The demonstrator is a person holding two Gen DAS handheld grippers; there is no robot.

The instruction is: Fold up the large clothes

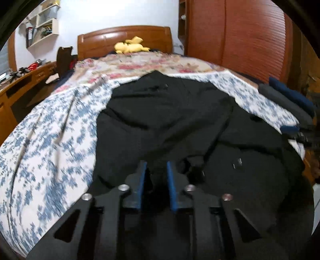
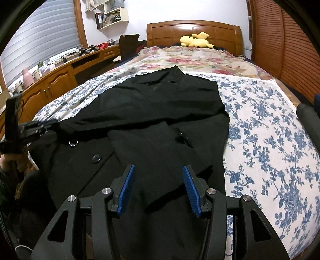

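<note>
Both wrist views: bed [image 1: 50,124] lengthwise

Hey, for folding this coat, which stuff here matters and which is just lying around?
Belongs to the job:
black coat
left gripper
right gripper
floral bedspread it lies on

Just lying about:
yellow plush toy
dark folded clothes at the bed's edge
red basket on the desk
wall shelves

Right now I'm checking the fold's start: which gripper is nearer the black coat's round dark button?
Left. The left gripper pinches the black coat at its near-left edge, close beside the round dark button; the right gripper hovers open over the hem, further off.
</note>
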